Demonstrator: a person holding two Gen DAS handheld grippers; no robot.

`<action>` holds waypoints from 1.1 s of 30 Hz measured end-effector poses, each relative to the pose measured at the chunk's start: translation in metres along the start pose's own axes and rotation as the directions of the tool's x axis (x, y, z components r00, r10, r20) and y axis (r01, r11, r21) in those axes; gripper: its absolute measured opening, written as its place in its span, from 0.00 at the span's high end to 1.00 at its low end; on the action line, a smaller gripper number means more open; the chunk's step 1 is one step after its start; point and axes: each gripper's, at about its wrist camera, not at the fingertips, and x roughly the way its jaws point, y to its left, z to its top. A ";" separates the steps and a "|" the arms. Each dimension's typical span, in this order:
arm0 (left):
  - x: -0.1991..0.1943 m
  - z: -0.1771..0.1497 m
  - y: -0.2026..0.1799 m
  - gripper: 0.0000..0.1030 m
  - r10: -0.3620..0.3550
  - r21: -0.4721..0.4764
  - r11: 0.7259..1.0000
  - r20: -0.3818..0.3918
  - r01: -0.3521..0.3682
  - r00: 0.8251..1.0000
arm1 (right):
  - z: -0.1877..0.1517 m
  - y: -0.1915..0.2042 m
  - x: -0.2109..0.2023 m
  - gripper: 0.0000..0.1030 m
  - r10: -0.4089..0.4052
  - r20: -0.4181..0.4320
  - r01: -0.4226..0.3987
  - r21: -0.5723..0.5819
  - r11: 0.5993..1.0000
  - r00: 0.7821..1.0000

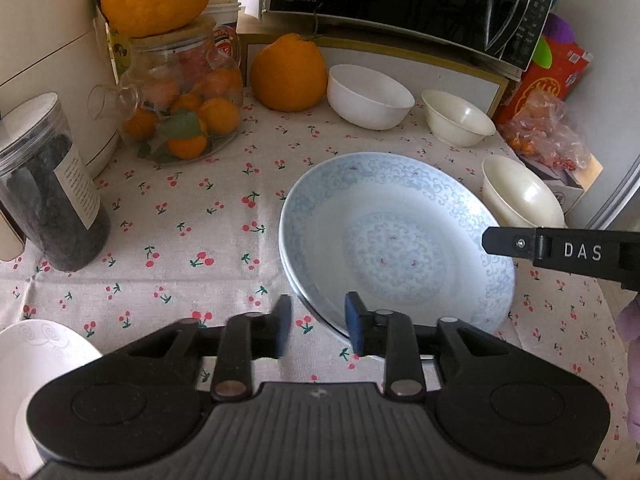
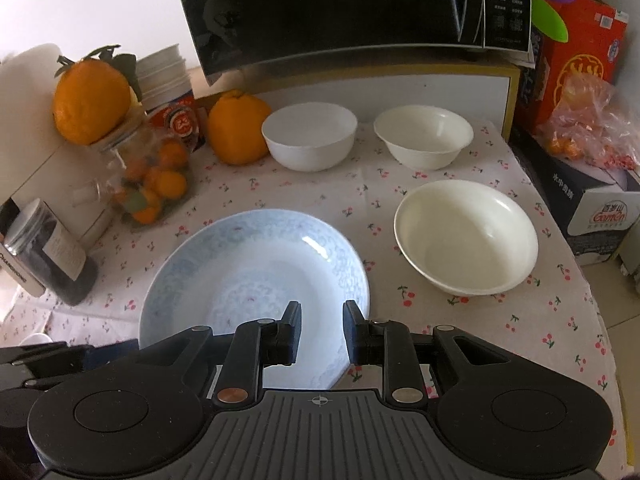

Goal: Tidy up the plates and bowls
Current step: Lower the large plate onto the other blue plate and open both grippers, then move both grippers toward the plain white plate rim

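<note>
**Operator:** Status, near to far. My left tongs [image 1: 318, 326] stand partly open with nothing between the pads; they straddle the near rim of the blue-patterned plate [image 1: 396, 240] without pressing on it. My right tongs [image 2: 322, 330] are likewise parted a little and empty, hovering over the near right part of the same plate. A second rim shows under the left edge, so I judge this to be two plates already stacked. A white plate [image 1: 36, 350] lies at the near left corner of the surface [image 1: 180, 240].

**Supervisor:** And the bowls?

**Operator:** Three, all separate. The large cream bowl [image 2: 466, 236] sits just right of the plate stack. Farther back, the white bowl [image 2: 310, 136] and the small cream bowl [image 2: 424, 136] stand side by side in front of the microwave shelf [image 2: 400, 84].

**Supervisor:** Procedure for the next step?

**Operator:** My judgement: nest the bowls. Recommended method:
1. Back both tongs clear of the plate rim before moving sideways, so the stack is not dragged.
2. Approach the large cream bowl with the right tongs, one pad inside the wall and one outside.
3. Close firmly; glazed walls may slip.
4. Lift straight up, avoiding the orange [image 2: 238, 128] and the glass jar [image 2: 150, 178].
</note>
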 end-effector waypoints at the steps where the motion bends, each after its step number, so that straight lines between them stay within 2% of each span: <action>1: -0.001 0.000 0.001 0.68 0.005 0.001 1.000 0.002 -0.005 1.000 | 0.000 -0.001 0.000 0.70 -0.001 -0.003 0.001 0.006 1.000 1.000; 2: -0.001 0.000 0.001 0.67 0.005 0.004 1.000 0.002 -0.005 1.000 | 0.000 -0.003 0.000 0.64 -0.001 -0.002 0.001 0.016 1.000 1.000; 4: -0.002 0.000 0.002 0.55 0.004 0.012 1.000 -0.003 -0.004 1.000 | 0.000 -0.007 -0.002 0.55 0.002 0.001 -0.002 0.038 0.999 1.000; 7: -0.006 -0.001 0.003 0.42 0.011 0.020 1.000 0.006 -0.011 1.000 | 0.001 -0.011 -0.006 0.42 0.004 0.010 -0.005 0.062 0.998 1.000; 9: -0.010 0.000 0.005 0.33 0.010 0.026 1.000 0.010 -0.010 1.000 | 0.000 -0.012 -0.008 0.29 0.002 0.016 -0.003 0.066 0.998 1.000; 10: -0.012 -0.001 0.005 0.27 0.011 0.026 1.000 0.015 -0.011 1.000 | 0.000 -0.011 -0.010 0.27 0.001 0.019 -0.003 0.066 0.998 1.000; 14: -0.022 -0.001 0.009 0.16 0.007 0.030 1.000 0.023 -0.008 1.000 | -0.003 -0.007 -0.016 0.16 0.011 0.027 -0.012 0.056 0.998 1.000; 16: -0.027 -0.001 0.012 0.11 0.006 0.029 1.000 0.024 -0.007 1.000 | -0.005 -0.003 -0.019 0.14 0.019 0.029 -0.020 0.049 0.999 0.999; 21: -0.035 -0.002 0.017 0.08 0.008 0.027 1.000 0.024 -0.009 1.000 | -0.010 0.010 -0.026 0.11 0.040 0.029 -0.041 0.012 0.999 0.999; 33: -0.068 -0.015 0.047 0.04 0.024 0.048 0.999 0.005 -0.024 1.000 | -0.027 0.046 -0.045 0.10 0.101 0.030 -0.098 -0.071 0.993 0.994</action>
